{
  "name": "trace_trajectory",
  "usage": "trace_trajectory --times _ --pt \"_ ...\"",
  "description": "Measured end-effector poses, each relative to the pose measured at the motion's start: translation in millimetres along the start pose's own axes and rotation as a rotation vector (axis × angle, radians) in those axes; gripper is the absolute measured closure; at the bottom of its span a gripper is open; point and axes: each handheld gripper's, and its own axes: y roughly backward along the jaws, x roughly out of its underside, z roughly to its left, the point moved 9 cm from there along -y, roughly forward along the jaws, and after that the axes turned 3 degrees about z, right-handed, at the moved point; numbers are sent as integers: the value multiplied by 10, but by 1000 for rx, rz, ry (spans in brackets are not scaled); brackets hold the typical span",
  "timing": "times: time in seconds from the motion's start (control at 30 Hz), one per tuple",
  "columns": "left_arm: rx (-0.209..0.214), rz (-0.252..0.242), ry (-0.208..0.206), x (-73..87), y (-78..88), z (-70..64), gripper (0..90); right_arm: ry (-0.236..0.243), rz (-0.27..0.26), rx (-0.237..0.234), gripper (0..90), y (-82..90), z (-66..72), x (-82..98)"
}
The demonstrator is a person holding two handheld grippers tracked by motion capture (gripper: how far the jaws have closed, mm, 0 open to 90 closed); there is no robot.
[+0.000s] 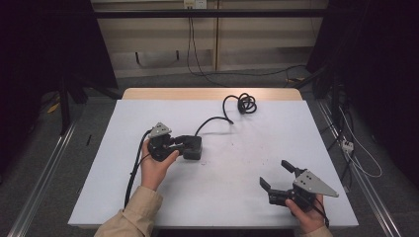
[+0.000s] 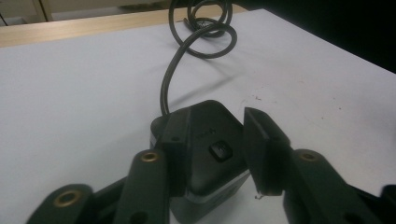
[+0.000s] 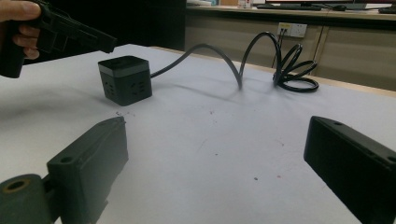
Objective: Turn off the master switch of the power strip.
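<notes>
Power cube [image 1: 192,147], a black block with a grey band near its top and socket holes in its sides, sits on the white table [image 1: 247,168] right at the tips of the left gripper [image 1: 184,143]. In the left gripper view the cube [image 2: 208,144] lies between the two black jaws, a small square button on its top face between them. One jaw lies against the cube's side, while the other stands just off the opposite side with a thin gap showing, so the claw is narrowly parted around the cube and not clamped on it. In the right gripper view the left gripper [image 3: 109,44] reaches over the top of the cube [image 3: 125,80], held by the person's left hand [image 1: 155,168].

From the far side of the cube, away from the left claw, a black cable [image 1: 217,118] arches up and runs to a loose coil [image 1: 244,102] near the table's far edge, well beyond the jaws. In the left gripper view the cable [image 2: 168,79] rises straight ahead of the claw to the coil [image 2: 205,28].

Well apart from the cube, the right gripper [image 1: 276,178] lies low over the near right part of the table in the person's right hand [image 1: 309,217]. Its jaws stand wide, with bare table between them.
</notes>
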Motion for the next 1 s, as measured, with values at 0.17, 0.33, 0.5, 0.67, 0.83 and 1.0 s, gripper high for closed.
trace_trajectory --times 0.17,0.33,0.5,0.67,0.83,1.0 --pt "15 -10 9 2 100 -4 502 -2 -1 3 57 5 -5 -3" --pt "2 -11 18 32 170 19 387 -5 -3 3 57 10 -5 -5" --pt "2 8 13 100 235 21 268 -5 -4 4 57 14 -8 -6" --pt "5 0 5 142 332 12 186 -5 -3 3 57 11 -10 -5" --pt "9 -7 2 213 420 28 139 -5 -4 4 57 13 -11 -7" --pt "7 -1 -8 294 491 48 106 -6 -4 2 57 10 -11 -6"
